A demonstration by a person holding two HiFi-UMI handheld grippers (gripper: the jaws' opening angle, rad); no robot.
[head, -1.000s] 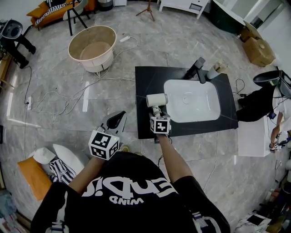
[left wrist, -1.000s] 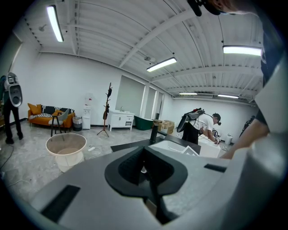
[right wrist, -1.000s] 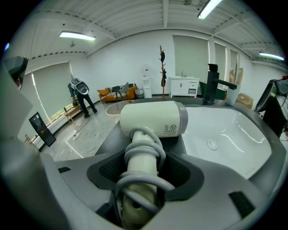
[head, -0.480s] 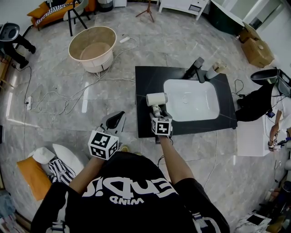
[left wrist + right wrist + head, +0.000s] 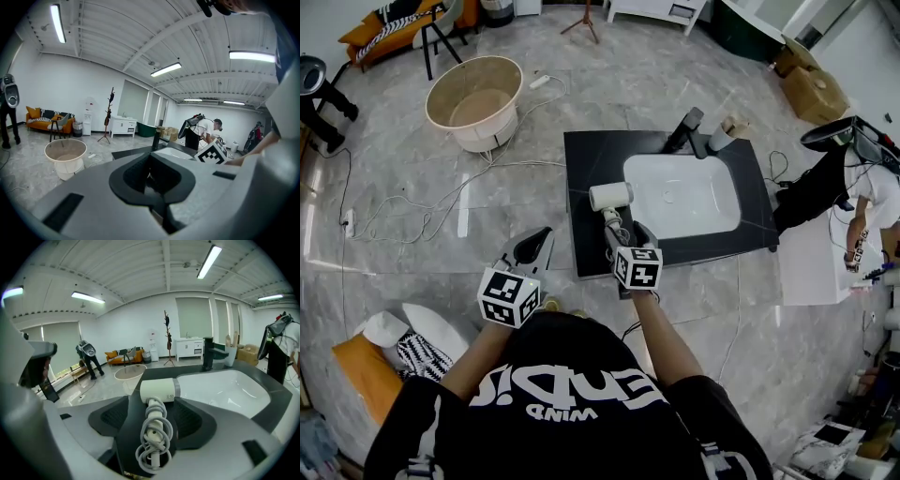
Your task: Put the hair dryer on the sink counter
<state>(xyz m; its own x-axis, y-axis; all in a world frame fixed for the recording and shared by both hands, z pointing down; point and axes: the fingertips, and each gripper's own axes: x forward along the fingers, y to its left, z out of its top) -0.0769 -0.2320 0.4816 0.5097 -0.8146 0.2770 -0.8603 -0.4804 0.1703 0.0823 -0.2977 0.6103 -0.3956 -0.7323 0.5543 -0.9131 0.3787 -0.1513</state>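
A white hair dryer (image 5: 610, 198) (image 5: 158, 391) lies on the black sink counter (image 5: 581, 242) (image 5: 126, 427), left of the white basin (image 5: 682, 194). Its handle, wound with a grey cord (image 5: 153, 432), points back toward me. My right gripper (image 5: 623, 236) (image 5: 152, 420) stands open around that handle, with a gap between the pads and the handle on both sides. My left gripper (image 5: 531, 251) (image 5: 152, 176) hovers over the floor left of the counter, jaws together and holding nothing.
A black faucet (image 5: 684, 131) and a cup (image 5: 723, 138) stand at the counter's back. A beige tub (image 5: 475, 100) and loose cables (image 5: 412, 202) lie on the marble floor to the left. A person (image 5: 853, 187) bends over at the right.
The right gripper has drawn back slightly toward me along the dryer's handle. The dryer stays put on the counter. The left gripper has not moved.
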